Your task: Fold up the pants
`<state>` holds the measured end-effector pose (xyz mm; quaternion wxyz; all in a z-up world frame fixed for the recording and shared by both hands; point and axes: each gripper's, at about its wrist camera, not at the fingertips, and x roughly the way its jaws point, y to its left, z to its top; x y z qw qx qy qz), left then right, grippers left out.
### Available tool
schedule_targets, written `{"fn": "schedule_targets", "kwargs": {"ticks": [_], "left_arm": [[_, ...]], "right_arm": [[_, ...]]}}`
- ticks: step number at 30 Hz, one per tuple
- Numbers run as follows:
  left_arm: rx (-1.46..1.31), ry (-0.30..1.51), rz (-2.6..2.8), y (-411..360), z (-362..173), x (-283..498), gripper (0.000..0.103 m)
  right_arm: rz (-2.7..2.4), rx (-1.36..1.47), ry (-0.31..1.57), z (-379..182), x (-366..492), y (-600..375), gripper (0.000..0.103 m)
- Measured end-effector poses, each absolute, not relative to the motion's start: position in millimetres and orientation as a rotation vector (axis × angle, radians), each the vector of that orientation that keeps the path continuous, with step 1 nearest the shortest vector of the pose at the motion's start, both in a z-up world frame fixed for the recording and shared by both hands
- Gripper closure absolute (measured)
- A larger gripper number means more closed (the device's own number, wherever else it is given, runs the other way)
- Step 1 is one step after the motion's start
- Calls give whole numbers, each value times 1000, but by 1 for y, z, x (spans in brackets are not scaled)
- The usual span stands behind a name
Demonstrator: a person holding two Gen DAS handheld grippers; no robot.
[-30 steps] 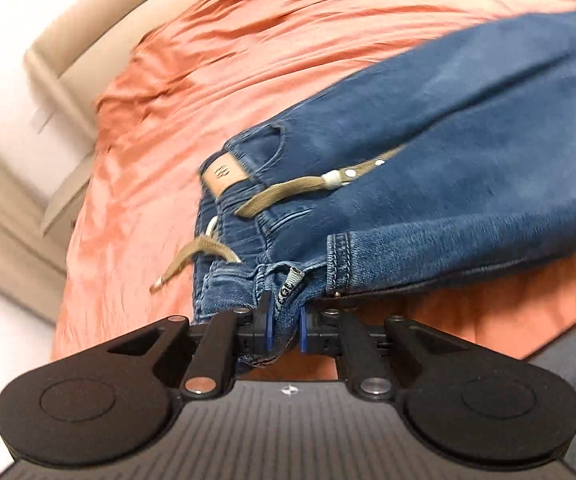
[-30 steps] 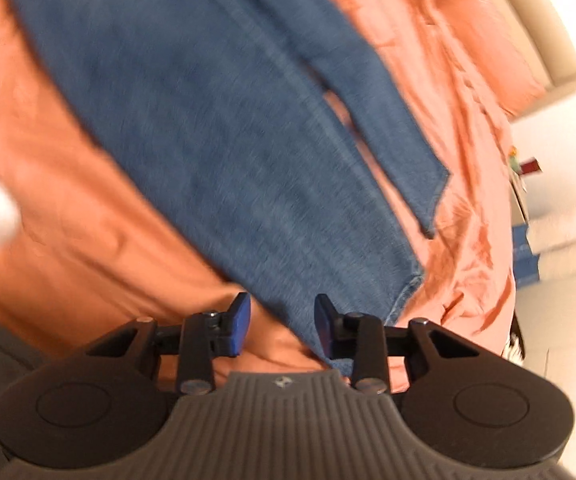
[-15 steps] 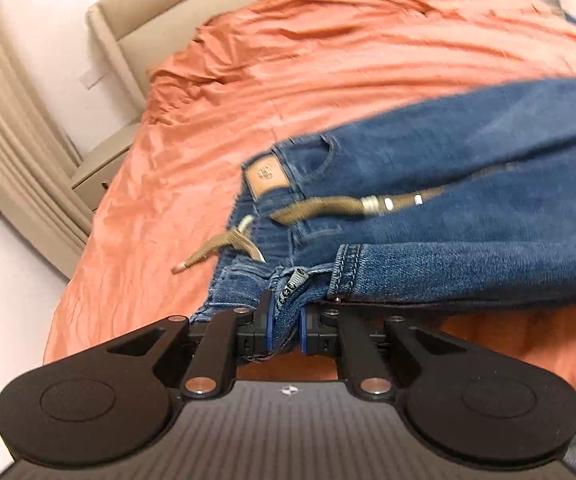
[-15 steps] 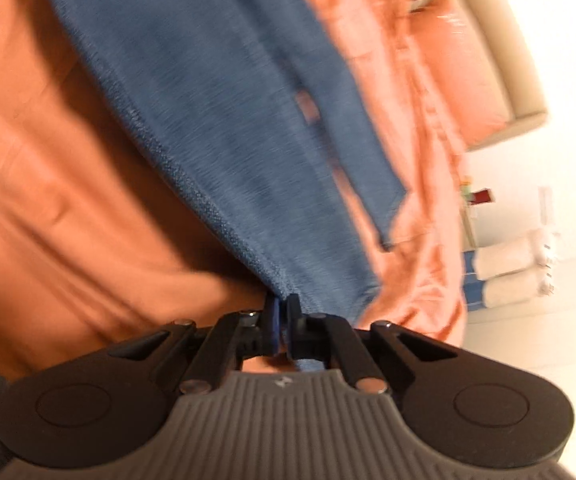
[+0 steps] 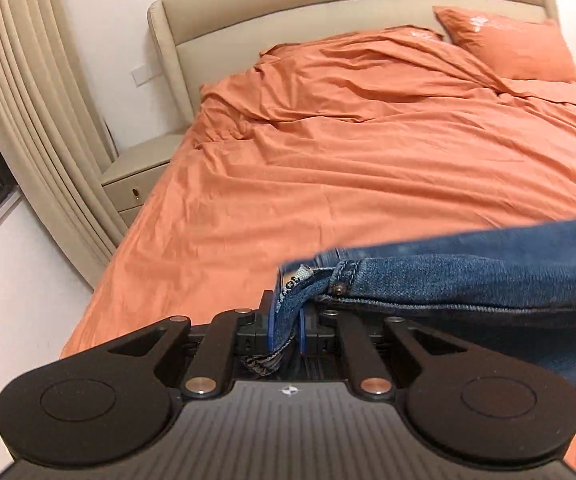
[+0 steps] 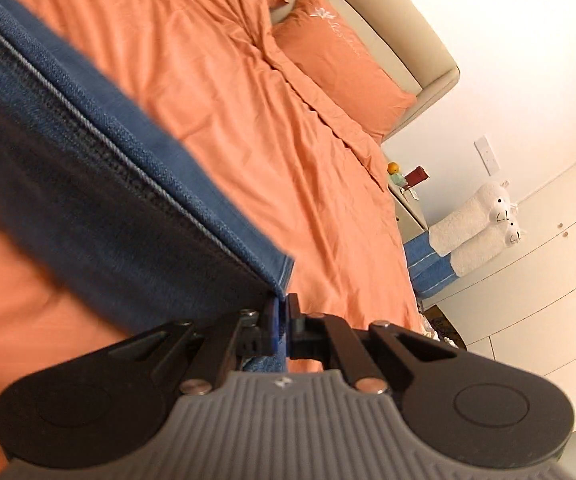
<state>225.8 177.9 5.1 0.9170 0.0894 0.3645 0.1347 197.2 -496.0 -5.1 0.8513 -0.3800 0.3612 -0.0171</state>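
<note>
The pants are blue denim jeans. My left gripper is shut on the waistband end, and the jeans stretch away to the right, lifted above the orange bed sheet. In the right wrist view the jeans run up to the left, stretched taut. My right gripper is shut on the hem end of a leg. The belt and the middle of the jeans are out of view.
A beige headboard and an orange pillow lie at the far end of the bed. A beige nightstand and curtains stand on the left. White plush toys and a white wardrobe stand on the right.
Both grippers have lifted the jeans off the bed and pulled them taut. The right gripper closed on the leg hem. Both views tilted up toward the headboard.
</note>
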Motion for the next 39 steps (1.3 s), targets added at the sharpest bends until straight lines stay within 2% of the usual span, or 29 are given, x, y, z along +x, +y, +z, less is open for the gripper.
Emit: {"fn": "schedule_targets", "kwargs": {"ticks": [6, 13, 19, 23, 24, 26, 27, 28, 30, 32, 34, 39], "left_arm": [[210, 823, 311, 181, -30, 319, 91], [241, 952, 298, 187, -108, 392, 91], [271, 995, 275, 189, -140, 417, 89], [368, 999, 263, 179, -147, 418, 82], [392, 997, 262, 176, -146, 417, 81], [427, 999, 255, 171, -142, 414, 77], [427, 997, 250, 171, -137, 412, 72], [420, 997, 243, 172, -134, 412, 66], [394, 994, 220, 173, -123, 406, 57], [363, 994, 175, 174, -110, 398, 37], [334, 981, 143, 173, -101, 393, 1], [296, 948, 158, 172, -67, 384, 0]], "right_arm": [[-34, -805, 824, -35, 307, -482, 103], [-3, -846, 965, -117, 408, -469, 103], [16, -838, 1024, -157, 442, -465, 103], [-3, -793, 1030, -169, 446, -464, 103], [-15, -778, 1025, -167, 444, -464, 100], [-45, -753, 1008, -163, 441, -465, 88], [-68, -745, 998, -158, 437, -468, 73], [-83, -731, 988, -152, 433, -470, 64], [-100, -676, 976, -136, 423, -476, 61], [-110, -616, 964, -120, 412, -482, 60], [-115, -548, 959, -106, 396, -484, 59], [-96, -448, 955, -85, 355, -481, 57]]}}
